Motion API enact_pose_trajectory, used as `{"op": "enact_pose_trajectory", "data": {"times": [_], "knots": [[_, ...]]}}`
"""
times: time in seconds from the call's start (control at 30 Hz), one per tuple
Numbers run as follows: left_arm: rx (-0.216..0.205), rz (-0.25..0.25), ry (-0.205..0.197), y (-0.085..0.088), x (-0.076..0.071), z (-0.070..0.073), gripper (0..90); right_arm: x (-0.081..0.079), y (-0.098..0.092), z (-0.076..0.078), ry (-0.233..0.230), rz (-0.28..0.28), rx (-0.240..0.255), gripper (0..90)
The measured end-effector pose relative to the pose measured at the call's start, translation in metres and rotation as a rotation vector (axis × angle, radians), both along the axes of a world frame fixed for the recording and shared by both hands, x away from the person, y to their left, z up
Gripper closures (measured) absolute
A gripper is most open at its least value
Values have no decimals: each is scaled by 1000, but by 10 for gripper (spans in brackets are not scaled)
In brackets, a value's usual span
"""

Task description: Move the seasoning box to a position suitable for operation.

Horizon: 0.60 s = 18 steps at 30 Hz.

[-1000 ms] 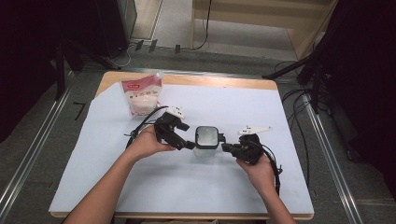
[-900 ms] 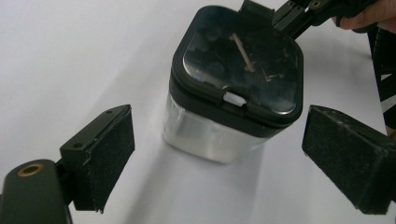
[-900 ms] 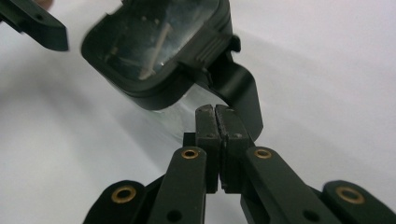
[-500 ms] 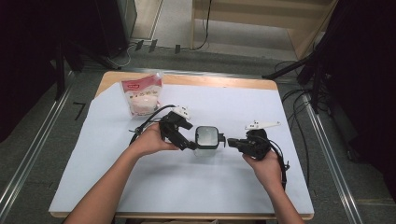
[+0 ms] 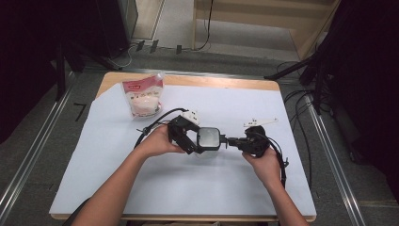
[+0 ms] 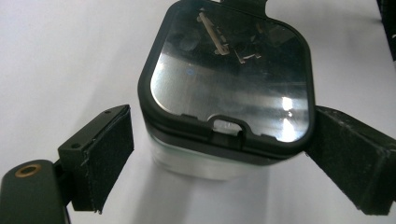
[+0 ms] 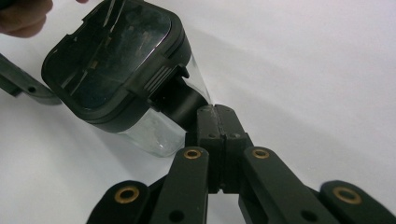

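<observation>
Item: clear square food container (image 5: pixel 207 139) with black clip-on lid (image 6: pixel 231 77), standing on the white table cover (image 5: pixel 188 188) near mid-table, tilted toward the person's left.

Left gripper (image 5: pixel 194 141): jaws spread to either side of the container; one pad (image 6: pixel 108 151) stands clear of the wall, the other pad (image 6: pixel 348 156) lies at or just off the lid's rim, contact uncertain.

Right gripper (image 7: pixel 215 122): jaws pressed together, pinching the lid's side latch tab (image 7: pixel 180 98). The container lies straight ahead of its tips, so a pull along the gripper's axis would likely lift that latch.

Beyond the container, far-left: pouch of white contents (image 5: pixel 143 96), well apart.
</observation>
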State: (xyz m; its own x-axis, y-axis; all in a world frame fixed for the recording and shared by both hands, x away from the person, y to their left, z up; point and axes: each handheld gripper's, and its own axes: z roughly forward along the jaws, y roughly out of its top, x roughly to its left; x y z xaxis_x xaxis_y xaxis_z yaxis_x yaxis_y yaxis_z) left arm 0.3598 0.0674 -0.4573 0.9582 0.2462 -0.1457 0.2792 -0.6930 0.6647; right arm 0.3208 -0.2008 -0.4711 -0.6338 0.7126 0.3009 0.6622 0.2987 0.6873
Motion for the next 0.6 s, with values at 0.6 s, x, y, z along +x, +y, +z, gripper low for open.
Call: {"op": "enact_pose_trajectory", "data": {"times": [0.6], "knots": [[9,-30,-82,-6,-5,-2,154,2,0,-5,20,-16,4,900]]}}
